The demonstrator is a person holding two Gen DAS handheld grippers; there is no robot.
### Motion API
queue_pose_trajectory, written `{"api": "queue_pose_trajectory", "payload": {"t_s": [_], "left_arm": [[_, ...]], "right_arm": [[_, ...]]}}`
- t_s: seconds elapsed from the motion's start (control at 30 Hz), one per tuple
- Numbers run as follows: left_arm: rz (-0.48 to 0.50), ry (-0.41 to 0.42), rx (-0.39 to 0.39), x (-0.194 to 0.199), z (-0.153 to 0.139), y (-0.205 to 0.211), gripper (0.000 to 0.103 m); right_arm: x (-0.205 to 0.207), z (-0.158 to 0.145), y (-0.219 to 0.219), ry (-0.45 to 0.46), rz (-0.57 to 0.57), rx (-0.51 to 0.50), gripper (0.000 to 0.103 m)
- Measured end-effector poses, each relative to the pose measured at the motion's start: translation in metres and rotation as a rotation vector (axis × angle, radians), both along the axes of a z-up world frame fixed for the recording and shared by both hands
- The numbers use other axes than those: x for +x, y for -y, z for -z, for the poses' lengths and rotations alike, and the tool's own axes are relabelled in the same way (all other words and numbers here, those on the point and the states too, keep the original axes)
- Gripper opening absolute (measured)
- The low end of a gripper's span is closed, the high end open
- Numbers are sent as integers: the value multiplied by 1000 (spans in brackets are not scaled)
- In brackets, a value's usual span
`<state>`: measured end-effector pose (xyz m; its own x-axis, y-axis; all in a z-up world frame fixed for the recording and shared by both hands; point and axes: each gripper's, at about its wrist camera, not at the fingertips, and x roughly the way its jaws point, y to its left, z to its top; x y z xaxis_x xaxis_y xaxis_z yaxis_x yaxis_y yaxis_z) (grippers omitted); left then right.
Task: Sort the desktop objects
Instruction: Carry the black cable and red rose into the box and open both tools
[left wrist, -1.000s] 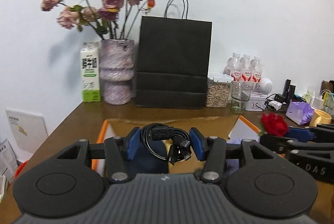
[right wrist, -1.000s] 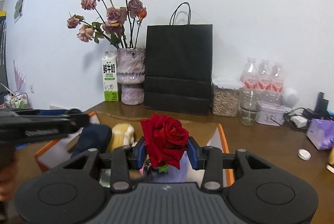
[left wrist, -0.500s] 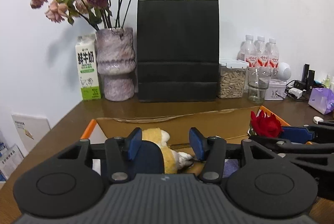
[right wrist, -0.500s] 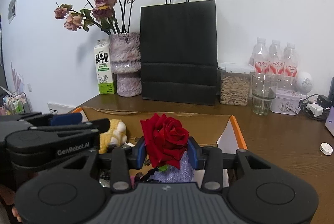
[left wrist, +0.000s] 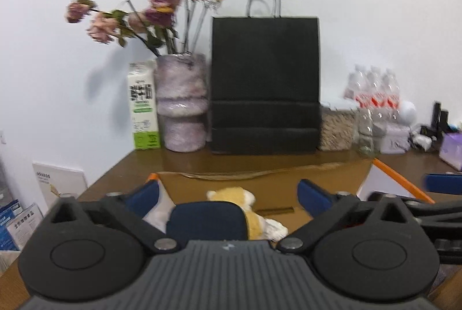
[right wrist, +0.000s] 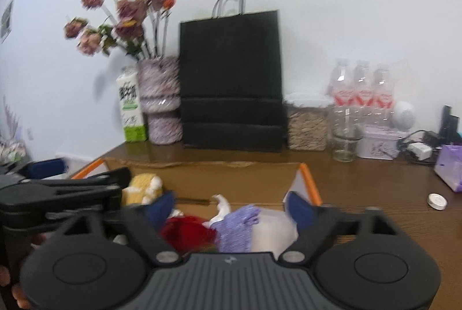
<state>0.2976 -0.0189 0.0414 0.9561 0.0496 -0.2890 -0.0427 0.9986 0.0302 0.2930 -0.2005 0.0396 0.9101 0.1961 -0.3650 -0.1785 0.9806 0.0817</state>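
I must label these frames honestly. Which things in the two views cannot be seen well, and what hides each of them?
- Red rose: right wrist view, blurred, lower part behind the right gripper body.
- Navy object: left wrist view, cut off by the left gripper body; unidentifiable.
- Box floor: mostly covered by both grippers.
- Milk carton print: motion blur, unreadable.
- Bottles: labels too small.

Your left gripper (left wrist: pixel 228 193) and right gripper (right wrist: pixel 231 204) are matte black, with ribbed grey bodies. Blue pads (left wrist: pixel 310 194) line the fingers. Silver screws (right wrist: pixel 289 255) sit behind them.
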Motion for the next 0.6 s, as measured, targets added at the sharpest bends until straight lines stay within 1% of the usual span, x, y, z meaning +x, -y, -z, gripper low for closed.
{"api": "queue_pose_trajectory", "payload": {"t_s": [0.07,0.2,0.43,0.6], "left_arm": [[1,16,-12,-6,-5,-3,103],[9,54,-2,-17,-11,-2,103],[27,68,1,-29,-12,1,103],[30,96,13,-41,-12,0,103]], "right_arm": [[-6,-4,6,13,-5,27,103],[-15,-11,9,43,-6,51,103],[-26,-12,9,54,0,30,103],[-33,-12,9,63,3,26,103]]}}
